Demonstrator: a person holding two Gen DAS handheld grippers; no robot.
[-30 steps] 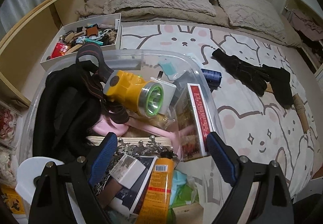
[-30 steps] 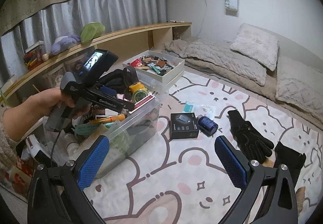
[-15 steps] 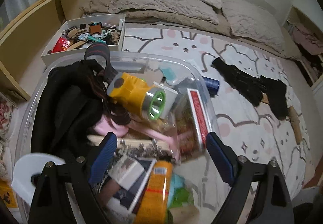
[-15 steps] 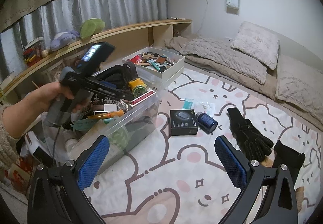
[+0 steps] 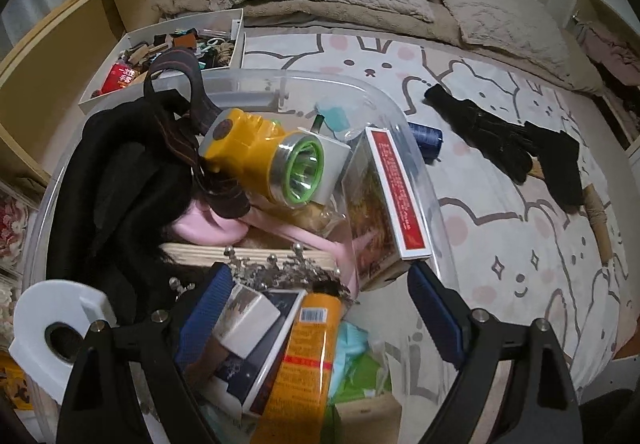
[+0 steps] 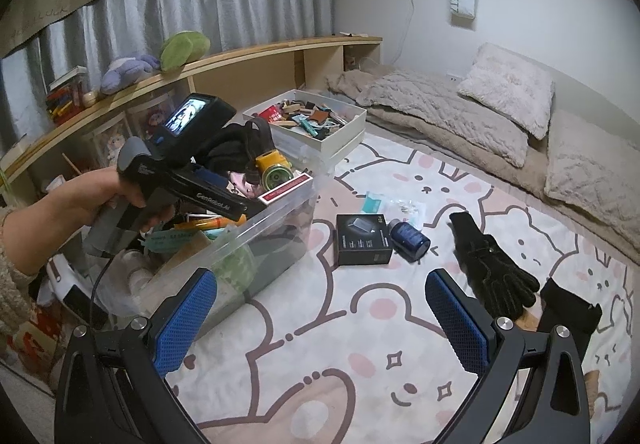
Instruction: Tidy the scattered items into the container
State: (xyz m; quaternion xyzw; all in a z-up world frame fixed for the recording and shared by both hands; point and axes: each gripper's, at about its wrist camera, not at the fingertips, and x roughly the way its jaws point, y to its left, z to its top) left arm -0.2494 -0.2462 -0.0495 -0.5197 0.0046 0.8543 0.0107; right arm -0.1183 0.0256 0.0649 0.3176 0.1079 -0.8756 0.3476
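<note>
The left gripper (image 5: 316,308) hangs over the clear plastic container (image 5: 400,116), pointing steeply down into it. Its fingers (image 5: 434,308) are spread wide and grasp nothing. Directly below lie an orange tube (image 5: 312,356) and a small white box (image 5: 248,320). Further in are a yellow flashlight (image 5: 264,156), a red-edged box (image 5: 394,192) leaning against the container wall, and black fabric (image 5: 116,180).

The right gripper (image 6: 320,316) is held above the cartoon-print mat (image 6: 360,364), fingers (image 6: 456,324) likewise released and empty. Items outside the container on the mat: a black box (image 6: 362,240), a blue bottle (image 6: 410,238) just beside it, a black glove (image 6: 492,268), and a second black fabric item (image 6: 568,308) near the glove. A white tray (image 6: 320,128) of small items stands behind the container.
</note>
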